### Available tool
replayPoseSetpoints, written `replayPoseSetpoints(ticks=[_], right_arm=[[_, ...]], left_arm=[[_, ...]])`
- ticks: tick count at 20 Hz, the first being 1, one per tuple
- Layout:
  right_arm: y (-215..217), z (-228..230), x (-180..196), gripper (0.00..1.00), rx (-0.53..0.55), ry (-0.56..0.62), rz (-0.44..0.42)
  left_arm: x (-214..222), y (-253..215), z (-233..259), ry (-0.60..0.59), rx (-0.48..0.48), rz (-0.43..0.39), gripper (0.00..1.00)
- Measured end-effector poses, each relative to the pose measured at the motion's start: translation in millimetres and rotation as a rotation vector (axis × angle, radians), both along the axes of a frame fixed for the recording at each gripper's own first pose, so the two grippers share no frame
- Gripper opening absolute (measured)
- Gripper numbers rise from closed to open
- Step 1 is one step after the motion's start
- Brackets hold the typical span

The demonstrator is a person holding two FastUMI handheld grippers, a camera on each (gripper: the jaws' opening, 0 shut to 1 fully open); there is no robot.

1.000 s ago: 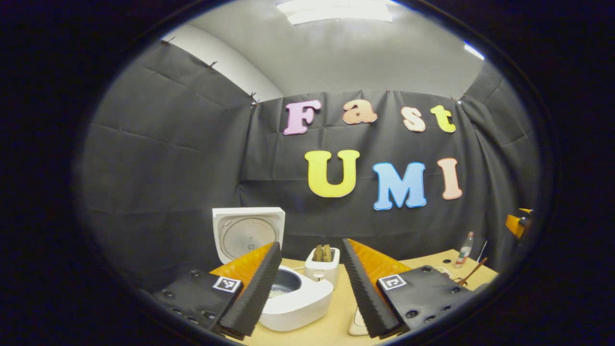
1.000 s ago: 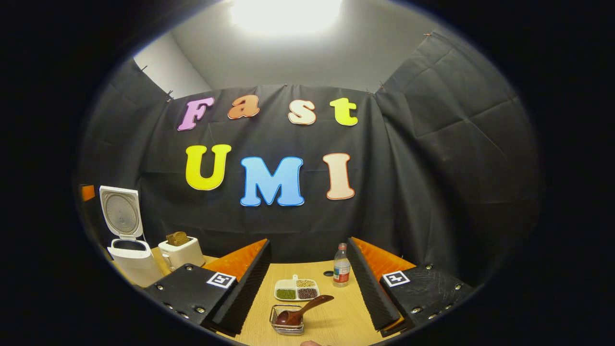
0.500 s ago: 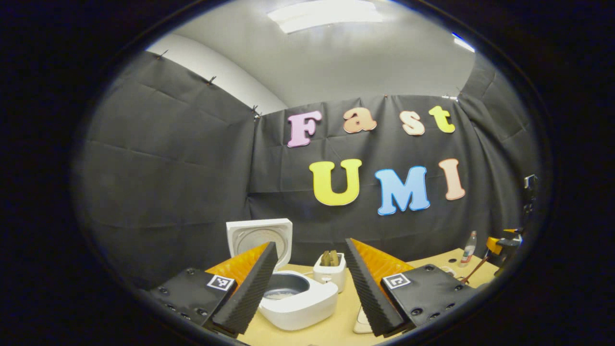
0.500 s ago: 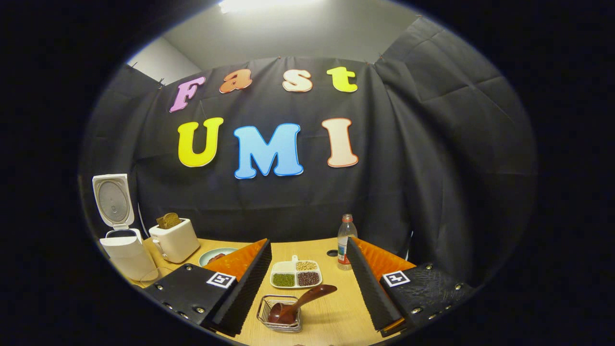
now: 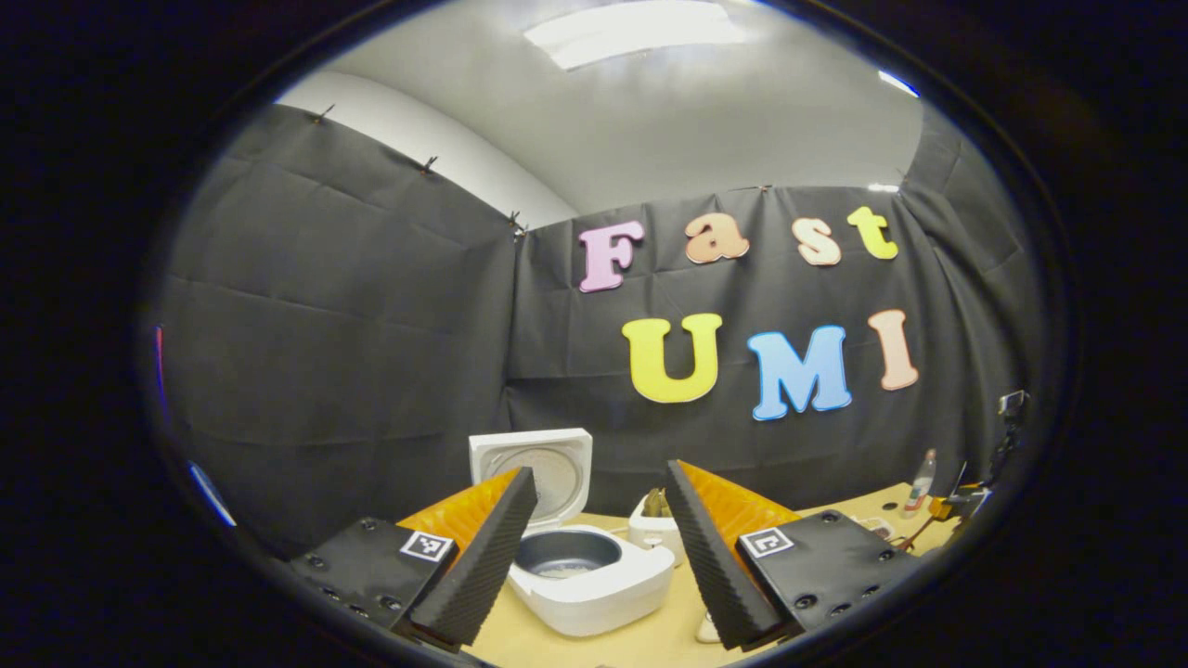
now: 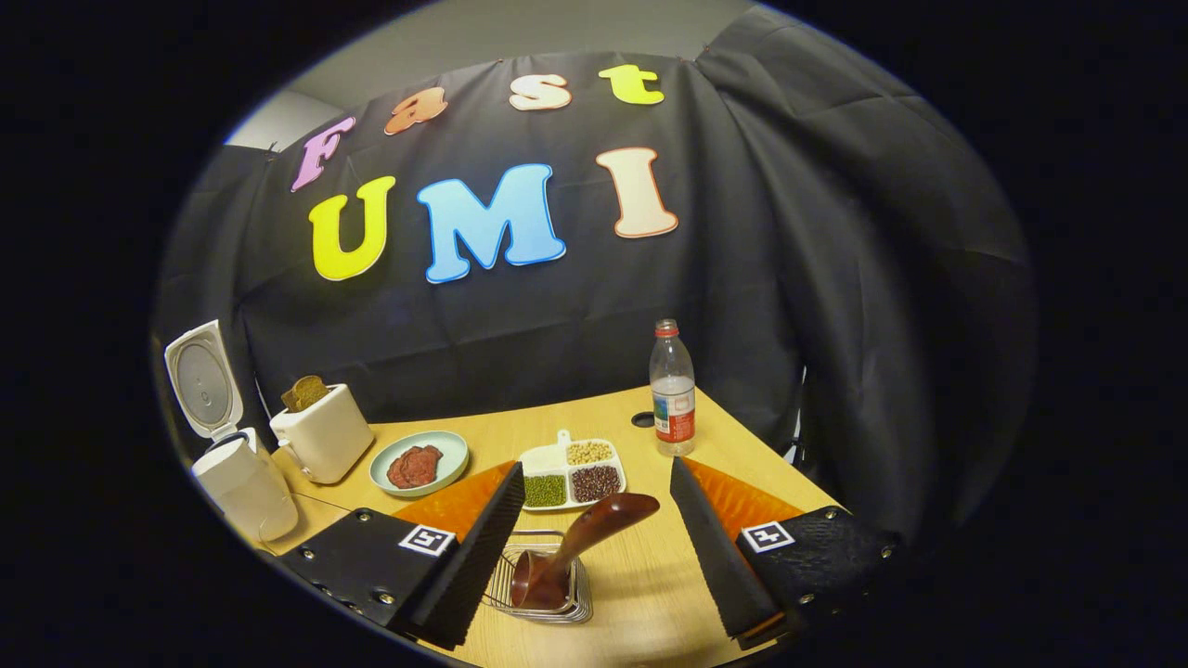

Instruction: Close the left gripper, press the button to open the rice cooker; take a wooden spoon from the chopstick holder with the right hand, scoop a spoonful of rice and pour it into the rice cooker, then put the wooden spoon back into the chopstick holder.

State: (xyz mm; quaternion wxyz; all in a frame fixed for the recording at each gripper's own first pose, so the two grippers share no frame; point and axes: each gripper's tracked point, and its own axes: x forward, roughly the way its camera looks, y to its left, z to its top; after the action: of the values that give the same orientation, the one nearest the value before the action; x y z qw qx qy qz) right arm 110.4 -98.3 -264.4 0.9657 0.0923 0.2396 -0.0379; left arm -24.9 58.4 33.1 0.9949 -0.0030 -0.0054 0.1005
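The rice cooker [image 5: 585, 580] sits lid-up on the wooden counter [image 6: 650, 594] at its left end, beside a toaster [image 6: 323, 443]. The left hand-held gripper [image 5: 594, 557] hovers before it, fingers spread. The right hand-held gripper [image 6: 594, 547], also spread and gripping nothing, hangs over the wire chopstick holder [image 6: 543, 589], where the wooden spoon [image 6: 575, 547] leans, bowl down.

White rice cooker [image 6: 243, 487]; dark brown wooden spoon [image 6: 580, 543]; possibly silver wire holder [image 6: 548, 598].
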Motion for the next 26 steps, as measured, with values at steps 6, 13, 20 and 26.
replayPoseSetpoints(ticks=[6, 13, 20, 26], right_arm=[[18.6, -44.7, -6.4, 0.78, 0.151, 0.144, 0.000], [38.0, -56.4, -10.5, 0.24, 0.232, 0.209, 0.017], [39.3, -3.6, -8.5, 0.13, 0.153, 0.134, 0.018], [65.8, 63.0, -8.4, 0.13, 0.145, 0.013, 0.024]], left_arm=[[-4.6, 6.8, -3.7, 0.013, 0.019, 0.018, 0.96], [-5.7, 13.4, -8.5, 0.025, 0.028, 0.022, 0.94], [8.8, 23.8, -10.2, 0.004, 0.007, -0.030, 0.97], [23.7, 42.3, -23.7, 0.006, -0.019, -0.081, 0.97]])
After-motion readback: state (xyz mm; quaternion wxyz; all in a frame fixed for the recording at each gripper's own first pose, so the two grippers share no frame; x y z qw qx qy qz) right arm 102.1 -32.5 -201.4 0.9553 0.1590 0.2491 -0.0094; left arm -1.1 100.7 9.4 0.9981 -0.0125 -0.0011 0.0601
